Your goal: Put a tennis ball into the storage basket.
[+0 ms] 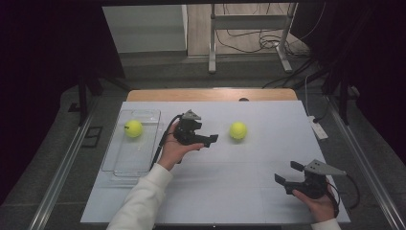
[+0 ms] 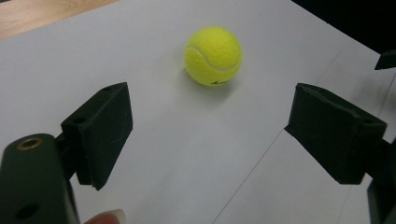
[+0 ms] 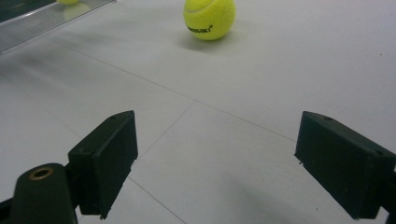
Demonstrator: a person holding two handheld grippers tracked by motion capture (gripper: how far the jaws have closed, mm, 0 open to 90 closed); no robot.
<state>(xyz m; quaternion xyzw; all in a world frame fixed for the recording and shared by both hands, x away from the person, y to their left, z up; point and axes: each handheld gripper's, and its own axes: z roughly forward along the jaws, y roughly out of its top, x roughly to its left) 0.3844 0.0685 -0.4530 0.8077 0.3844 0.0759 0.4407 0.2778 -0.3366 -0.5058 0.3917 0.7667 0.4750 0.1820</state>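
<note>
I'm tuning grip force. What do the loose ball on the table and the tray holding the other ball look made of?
The loose ball looks like fuzzy yellow felt, with a curved white seam: a tennis ball. The tray looks like clear, glossy plastic, since the table shows through it; glass can't be ruled out.

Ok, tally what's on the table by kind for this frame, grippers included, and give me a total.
Tennis balls: 2, one on the bare table, one in the tray
Clear tray: 1
Grippers: 2, left gripper and right gripper, both open and holding nothing
Total: 5
</note>
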